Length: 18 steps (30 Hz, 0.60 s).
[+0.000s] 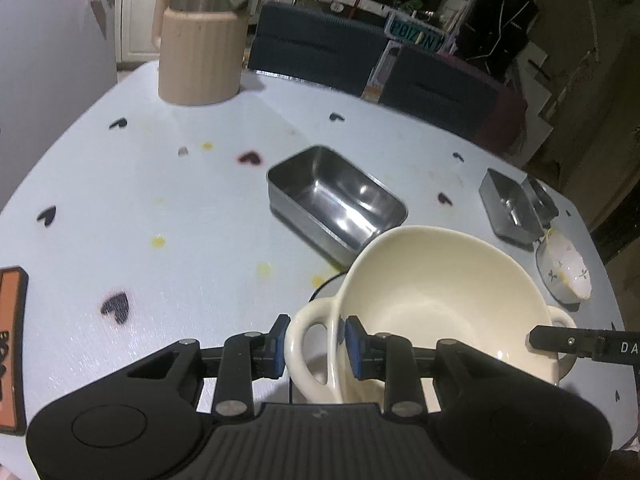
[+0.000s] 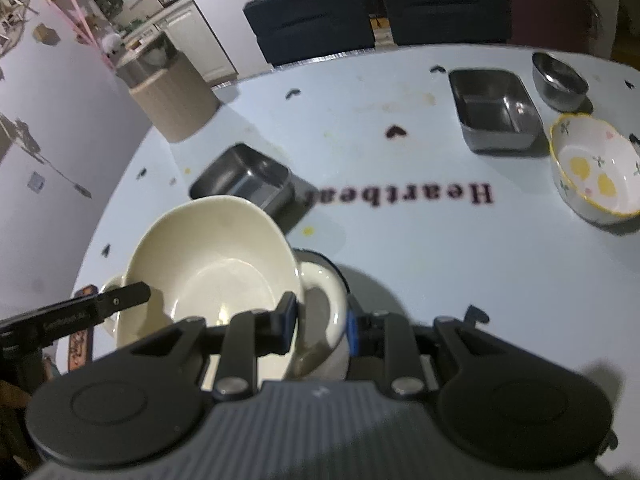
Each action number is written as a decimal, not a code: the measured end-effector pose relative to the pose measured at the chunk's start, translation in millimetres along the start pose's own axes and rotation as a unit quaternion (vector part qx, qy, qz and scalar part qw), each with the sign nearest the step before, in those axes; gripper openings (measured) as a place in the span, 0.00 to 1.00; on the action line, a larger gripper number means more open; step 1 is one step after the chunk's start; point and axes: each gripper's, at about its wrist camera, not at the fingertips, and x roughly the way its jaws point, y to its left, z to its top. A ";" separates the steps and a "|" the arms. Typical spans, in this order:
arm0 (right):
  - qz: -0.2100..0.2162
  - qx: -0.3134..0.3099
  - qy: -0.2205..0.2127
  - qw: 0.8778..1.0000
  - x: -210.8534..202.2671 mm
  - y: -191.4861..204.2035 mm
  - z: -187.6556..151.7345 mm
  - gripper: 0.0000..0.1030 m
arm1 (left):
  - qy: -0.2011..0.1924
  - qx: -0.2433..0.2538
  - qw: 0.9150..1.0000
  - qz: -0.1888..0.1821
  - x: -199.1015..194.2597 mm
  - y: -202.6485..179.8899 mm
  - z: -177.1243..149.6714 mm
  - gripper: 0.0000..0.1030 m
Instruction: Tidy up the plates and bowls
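Note:
A cream two-handled bowl [image 1: 440, 292] hangs tilted just above the table, carried between both grippers. My left gripper [image 1: 316, 344] is shut on its left handle [image 1: 308, 320], the blue pads pressing either side of the loop. In the right wrist view my right gripper [image 2: 320, 326] is shut on the opposite handle [image 2: 326, 292] of the same bowl [image 2: 216, 264]. Each view also shows one black finger of the other gripper at the bowl's far side. A dark rim [image 2: 320, 256] of something white shows directly beneath the bowl, mostly hidden.
A steel rectangular tray [image 1: 336, 204] lies just beyond the bowl. To the right are a second steel tray [image 2: 496, 116], a small steel bowl [image 2: 560, 80] and a flowered bowl [image 2: 592, 168]. A beige jug [image 1: 200, 52] stands far left, with dark chairs [image 1: 320, 52] behind the table.

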 end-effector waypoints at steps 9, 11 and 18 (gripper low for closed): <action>-0.012 -0.024 0.008 1.000 5.8 9.8 -1.4 0.27 | 0.027 -0.007 1.000 0.009 21.9 7.1 -9.0 0.35; -0.015 -0.022 0.013 1.000 7.6 8.8 -1.0 0.27 | 0.029 -0.006 1.000 0.009 25.2 6.8 -10.1 0.35; -0.027 -0.025 0.020 0.999 11.5 10.2 0.0 0.27 | 0.034 -0.015 0.999 0.003 35.4 9.8 -12.6 0.35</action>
